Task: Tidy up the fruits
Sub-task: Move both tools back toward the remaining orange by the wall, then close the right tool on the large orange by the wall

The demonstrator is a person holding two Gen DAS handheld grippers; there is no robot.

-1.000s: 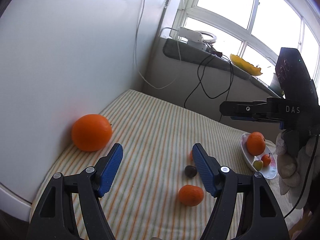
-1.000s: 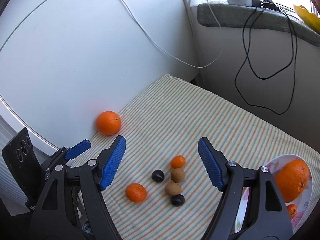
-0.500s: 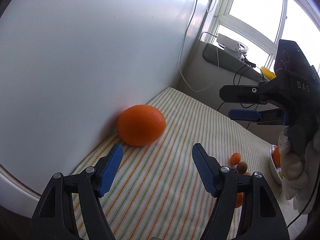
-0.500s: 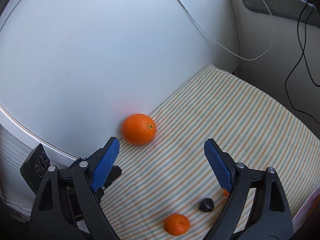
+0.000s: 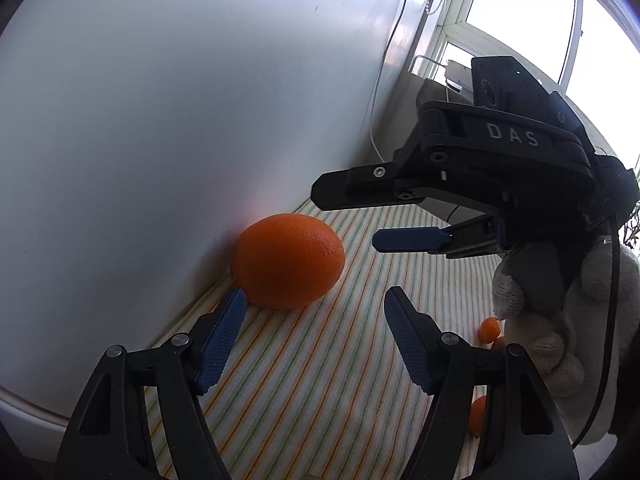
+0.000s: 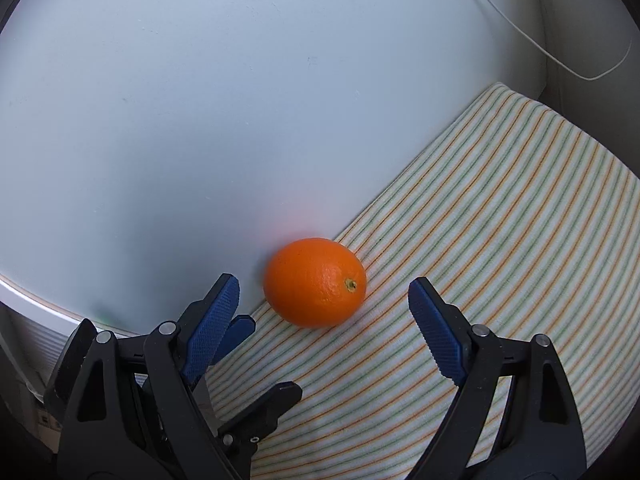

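A large orange [image 5: 289, 261] lies on the striped cloth [image 5: 340, 360] right against the white wall; it also shows in the right wrist view [image 6: 315, 282]. My left gripper [image 5: 316, 298] is open and empty, its tips just short of the orange. My right gripper [image 6: 324, 290] is open and empty, its jaws either side of the orange from above; in the left wrist view it [image 5: 344, 216] hovers over the fruit. Small oranges [image 5: 489, 329] lie at the right, partly hidden by the gloved hand.
The white wall [image 6: 240, 100] stands directly behind the orange. A white cable [image 6: 580, 68] hangs along the wall. The left gripper's fingers [image 6: 236, 334] sit low left in the right wrist view. A window [image 5: 540, 20] is at the far right.
Both grippers have moved in toward the large orange by the wall. The right gripper has swung over it. The plate and most small fruits have left both views.
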